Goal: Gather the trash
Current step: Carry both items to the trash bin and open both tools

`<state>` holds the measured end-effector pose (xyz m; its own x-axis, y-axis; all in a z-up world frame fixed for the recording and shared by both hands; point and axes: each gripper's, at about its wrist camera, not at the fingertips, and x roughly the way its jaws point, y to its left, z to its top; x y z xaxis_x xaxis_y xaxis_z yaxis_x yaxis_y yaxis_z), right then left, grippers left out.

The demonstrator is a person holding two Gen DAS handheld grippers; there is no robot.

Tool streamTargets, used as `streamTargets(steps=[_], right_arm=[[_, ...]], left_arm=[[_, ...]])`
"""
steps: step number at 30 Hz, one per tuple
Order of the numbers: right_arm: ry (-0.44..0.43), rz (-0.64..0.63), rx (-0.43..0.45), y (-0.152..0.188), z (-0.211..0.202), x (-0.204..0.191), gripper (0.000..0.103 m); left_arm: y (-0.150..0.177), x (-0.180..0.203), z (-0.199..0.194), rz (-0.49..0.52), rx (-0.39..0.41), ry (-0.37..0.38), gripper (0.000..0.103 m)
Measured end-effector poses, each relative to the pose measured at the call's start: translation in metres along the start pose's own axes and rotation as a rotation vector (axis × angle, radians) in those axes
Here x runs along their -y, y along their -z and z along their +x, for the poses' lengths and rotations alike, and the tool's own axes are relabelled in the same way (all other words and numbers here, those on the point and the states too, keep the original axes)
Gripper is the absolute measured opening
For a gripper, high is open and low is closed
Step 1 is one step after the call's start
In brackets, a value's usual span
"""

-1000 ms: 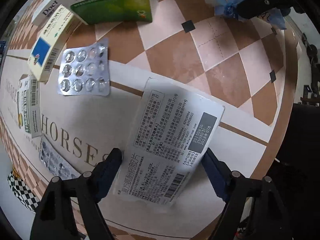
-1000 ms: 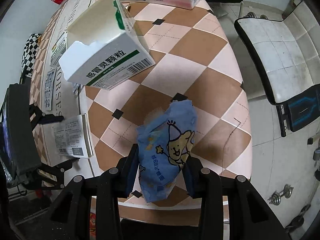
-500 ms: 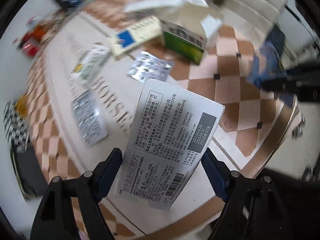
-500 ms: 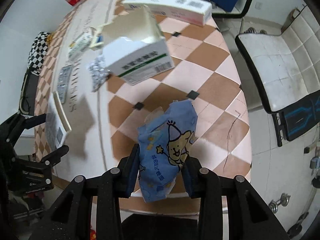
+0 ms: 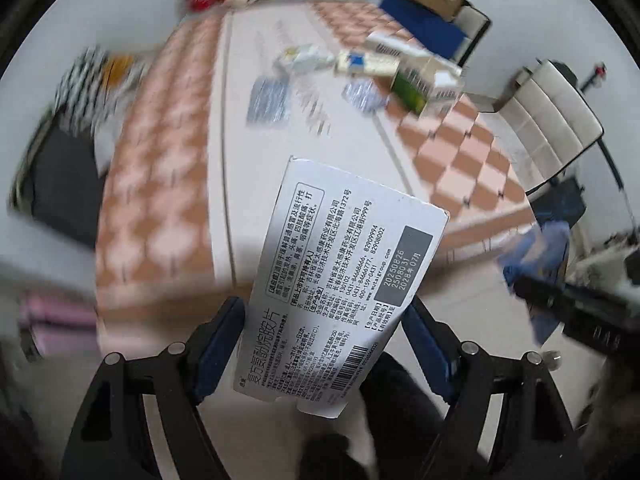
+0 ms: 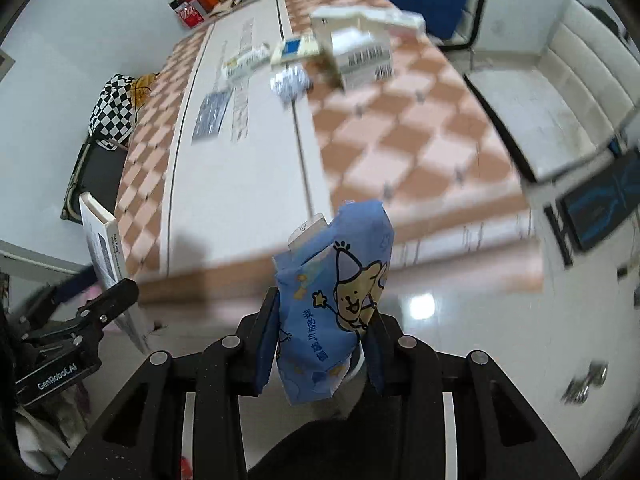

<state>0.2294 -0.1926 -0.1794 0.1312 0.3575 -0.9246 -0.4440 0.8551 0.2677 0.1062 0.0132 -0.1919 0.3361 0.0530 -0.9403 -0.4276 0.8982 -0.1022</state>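
The left gripper [image 5: 324, 344] clamps a white medicine box [image 5: 344, 280]; the right gripper [image 6: 320, 340] clamps a blue cartoon wrapper [image 6: 332, 304]. Both hang over glossy floor [image 6: 460, 320] beside the checkered tablecloth [image 6: 400, 148].

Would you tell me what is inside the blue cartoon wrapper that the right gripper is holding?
A white slip sticks out of the top of the blue cartoon wrapper, which is clamped in the right gripper. The wrapper hides whatever else is inside.
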Motion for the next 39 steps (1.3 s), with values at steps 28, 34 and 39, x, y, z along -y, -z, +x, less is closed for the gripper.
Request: streamTargets(steps=[28,34,39], right_arm=[[-0.082,0.251,-0.414,0.202,0.396,0.083,0.04],[-0.128,0.26,-0.477,0.212,0.452,0.089,0.069],[-0.078,0.216,-0.485,0.219,0.454,0.082,0.094]], left_arm=[[0.178,-0.077,0.387,-0.56,-0.539,0.267,0.079],[0.197,-0.097,0.381,-0.504,-0.539,0.205,0.091],[0.206,-0.099,0.362,-0.42,-0.507,0.069,0.092]])
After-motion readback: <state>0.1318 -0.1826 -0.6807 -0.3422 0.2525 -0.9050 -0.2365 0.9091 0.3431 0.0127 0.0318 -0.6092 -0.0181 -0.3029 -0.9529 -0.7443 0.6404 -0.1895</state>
